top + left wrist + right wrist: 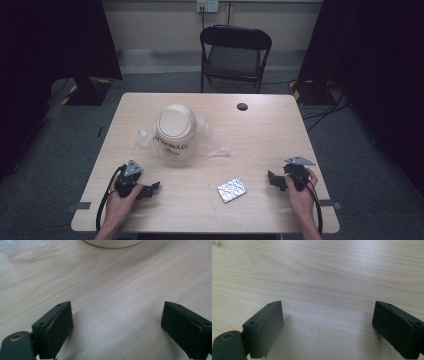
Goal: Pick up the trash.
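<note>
Both hand-held grippers, left (150, 189) & right (274, 180), wide open, empty; blister pack (232, 189) prob light, thin, slippery — pinch by edge.

Chair (235, 55) behind table (270, 130)

The table (260, 135) was pale wood with a fine grain; on it the small bin (174, 132) was cream with dark lettering, set on clear plastic (212, 145); nearer the table's front edge the blister pack (232, 189) was silver, dotted; both grippers (150, 189) (272, 180) were black, grey-plated.
</note>
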`<state>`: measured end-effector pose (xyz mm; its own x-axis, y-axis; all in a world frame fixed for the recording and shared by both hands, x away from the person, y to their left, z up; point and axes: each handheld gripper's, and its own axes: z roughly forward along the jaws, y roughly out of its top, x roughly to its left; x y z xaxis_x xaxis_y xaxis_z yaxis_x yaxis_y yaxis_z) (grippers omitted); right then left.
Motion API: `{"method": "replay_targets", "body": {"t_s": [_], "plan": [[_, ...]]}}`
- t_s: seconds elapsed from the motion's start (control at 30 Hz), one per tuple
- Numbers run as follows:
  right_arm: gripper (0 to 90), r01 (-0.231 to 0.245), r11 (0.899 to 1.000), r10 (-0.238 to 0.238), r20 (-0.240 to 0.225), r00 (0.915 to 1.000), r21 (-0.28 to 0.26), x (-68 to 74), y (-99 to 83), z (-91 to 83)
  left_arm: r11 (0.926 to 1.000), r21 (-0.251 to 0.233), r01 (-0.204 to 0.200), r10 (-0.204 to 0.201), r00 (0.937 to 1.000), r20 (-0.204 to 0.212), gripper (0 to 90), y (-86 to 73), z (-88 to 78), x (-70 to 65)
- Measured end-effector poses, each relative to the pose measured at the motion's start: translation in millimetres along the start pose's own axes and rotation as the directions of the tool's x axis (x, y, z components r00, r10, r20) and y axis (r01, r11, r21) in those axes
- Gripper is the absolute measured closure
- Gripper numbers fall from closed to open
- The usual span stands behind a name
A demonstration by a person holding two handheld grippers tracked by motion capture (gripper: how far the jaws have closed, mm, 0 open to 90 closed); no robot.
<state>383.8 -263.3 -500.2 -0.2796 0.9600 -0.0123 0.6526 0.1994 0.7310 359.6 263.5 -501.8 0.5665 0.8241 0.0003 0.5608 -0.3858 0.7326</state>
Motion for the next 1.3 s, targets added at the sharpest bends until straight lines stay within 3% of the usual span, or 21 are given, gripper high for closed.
{"method": "replay_targets", "body": {"t_s": [0.33, 0.37, 0.43, 0.47, 0.57, 0.63, 0.77, 0.9, 0.97, 1.2, 1.3], "plan": [[9.3, 0.0, 1.0, 0.0, 0.0, 1.0, 0.0, 0.0, 0.0, 0.0, 0.9992, -0.005, 0.039, -0.039, 0.999, -0.021, 15.4, -0.7, -2.6, 1.0], [9.3, 0.0, 1.0, 0.0, 0.0, 1.0, 0.0, 0.0, 0.0, 0.0, 0.9986, -0.008, 0.052, -0.052, 0.9986, -0.014, 15.9, -0.3, -3.5, 2.1], [9.3, 0.0, 1.0, 0.0, 0.0, 1.0, 0.0, 0.0, 0.0, 0.0, 0.9933, -0.029, 0.112, -0.111, 0.9931, 0.038, 17.3, 0.9, -5.9, 6.5], [9.4, 0.0, 1.0, 0.0, 0.0, 1.0, 0.0, 0.0, 0.0, 0.0, 0.9916, -0.047, 0.12, -0.119, 0.9924, 0.034, 17.6, 2.2, -8.1, 8.2], [9.3, 0.0, 1.0, 0.0, 0.0, 1.0, 0.0, 0.0, 0.0, 0.0, 0.9914, -0.082, 0.102, -0.102, 0.9947, -0.002, 17.8, 9.4, -14.4, 10.7], [9.3, 0.0, 1.0, 0.0, 0.0, 1.0, 0.0, 0.0, 0.0, 0.0, 0.9872, -0.115, 0.111, -0.11, 0.9938, 0.015, 18.3, 14.8, -17.4, 11.2], [9.4, 0.0, 1.0, 0.0, 0.0, 1.0, 0.0, 0.0, 0.0, 0.0, 0.9917, -0.112, 0.062, -0.06, 0.9979, 0.022, 18.6, 24.6, -18.5, 6.8], [9.4, 0.0, 1.0, 0.0, 0.0, 1.0, 0.0, 0.0, 0.0, 0.0, 0.9925, -0.114, 0.046, -0.04, 0.9978, 0.052, 18.6, 31.7, -18.1, 1.5], [9.3, 0.0, 1.0, 0.0, 0.0, 1.0, 0.0, 0.0, 0.0, 0.0, 0.9912, -0.127, 0.039, -0.028, 0.9958, 0.087, 18.4, 40.4, -18.2, -4.8], [9.3, 0.0, 1.0, 0.0, 0.0, 1.0, 0.0, 0.0, 0.0, 0.0, 0.9871, -0.159, 0.017, 0.0, 0.9943, 0.107, 18.5, 57.8, -16.0, -13.7], [9.4, 0.0, 1.0, 0.0, 0.0, 1.0, 0.0, 0.0, 0.0, 0.0, 0.9816, -0.191, -0.003, 0.02, 0.9963, 0.084, 19.1, 64.3, -16.3, -16.8]]}}
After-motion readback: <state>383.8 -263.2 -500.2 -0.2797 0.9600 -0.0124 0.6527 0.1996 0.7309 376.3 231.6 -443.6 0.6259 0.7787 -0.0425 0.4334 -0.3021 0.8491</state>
